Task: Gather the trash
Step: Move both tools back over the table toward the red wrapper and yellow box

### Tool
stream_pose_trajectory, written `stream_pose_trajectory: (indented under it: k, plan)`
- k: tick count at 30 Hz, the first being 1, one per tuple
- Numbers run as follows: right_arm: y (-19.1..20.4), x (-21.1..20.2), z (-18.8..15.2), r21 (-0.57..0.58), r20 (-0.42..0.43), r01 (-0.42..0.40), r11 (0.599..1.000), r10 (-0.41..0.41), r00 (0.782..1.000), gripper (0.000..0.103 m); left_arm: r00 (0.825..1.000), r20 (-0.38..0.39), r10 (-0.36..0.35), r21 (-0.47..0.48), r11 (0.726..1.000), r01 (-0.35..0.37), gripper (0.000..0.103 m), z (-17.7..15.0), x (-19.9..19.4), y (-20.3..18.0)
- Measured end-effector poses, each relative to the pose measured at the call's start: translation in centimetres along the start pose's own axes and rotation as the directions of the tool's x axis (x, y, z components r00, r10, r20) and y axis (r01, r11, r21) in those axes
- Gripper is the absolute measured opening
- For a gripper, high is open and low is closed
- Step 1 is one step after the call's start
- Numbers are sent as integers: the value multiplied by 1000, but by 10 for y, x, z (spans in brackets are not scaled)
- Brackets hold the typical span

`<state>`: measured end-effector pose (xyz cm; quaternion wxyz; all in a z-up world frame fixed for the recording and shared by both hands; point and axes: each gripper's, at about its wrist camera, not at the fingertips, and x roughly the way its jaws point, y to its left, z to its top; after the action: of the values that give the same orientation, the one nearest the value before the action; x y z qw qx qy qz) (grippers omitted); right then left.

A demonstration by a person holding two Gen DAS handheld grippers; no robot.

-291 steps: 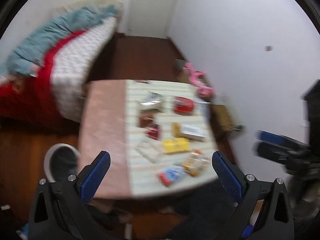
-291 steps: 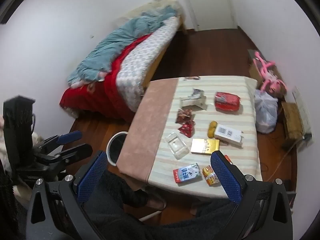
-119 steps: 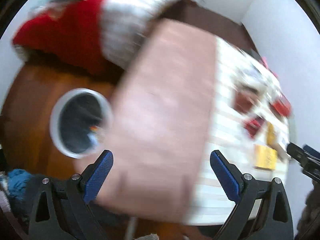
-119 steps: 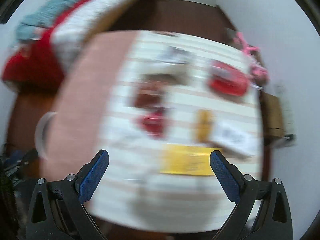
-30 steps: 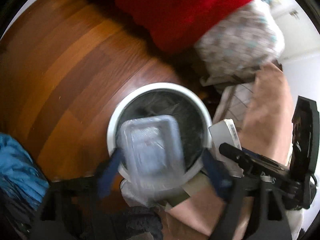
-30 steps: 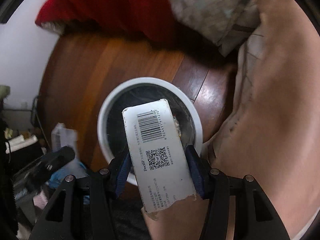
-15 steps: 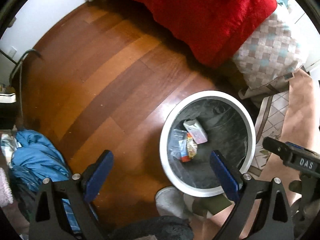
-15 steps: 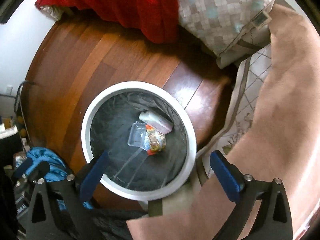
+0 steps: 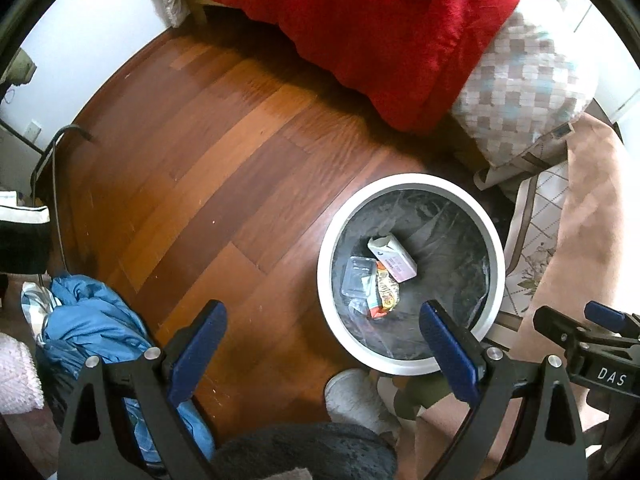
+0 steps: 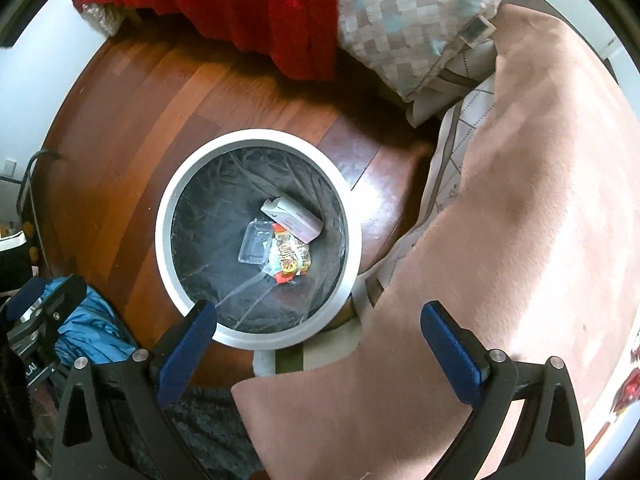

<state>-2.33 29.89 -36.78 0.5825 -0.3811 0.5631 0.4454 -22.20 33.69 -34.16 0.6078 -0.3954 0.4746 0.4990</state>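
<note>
A round white trash bin with a dark liner stands on the wood floor; it also shows in the right wrist view. Inside lie a white box, a clear plastic tray and a colourful wrapper. My left gripper is open and empty above the floor, left of the bin. My right gripper is open and empty above the bin's near rim and the table edge.
A pink-covered table lies to the right of the bin. A bed with a red blanket and a checked quilt lies beyond. Blue clothing lies on the floor at left. A slippered foot is near the bin.
One second ago my left gripper held the clear tray and my right held the white box over the bin. Both have opened; both items now lie in the bin. The left gripper moved left.
</note>
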Motion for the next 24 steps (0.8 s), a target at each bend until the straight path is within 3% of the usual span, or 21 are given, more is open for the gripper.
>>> stream_pose_trajectory:
  k: [5,15,24]
  plan:
    - [-5,-22,-6,14,40,-9,1000,9,999,103,999,31,-5,15,1000,5,98,-3,-19,-5]
    - [-14,-92,-35,29,181,-69,997,63,981,103,984,175,-20,58,998,10,98,-14,-96,-12]
    - [-37,-181,-84,55,346,-199,978,168,923,103,956,287,-60,108,994,30,98,-39,-168,-32]
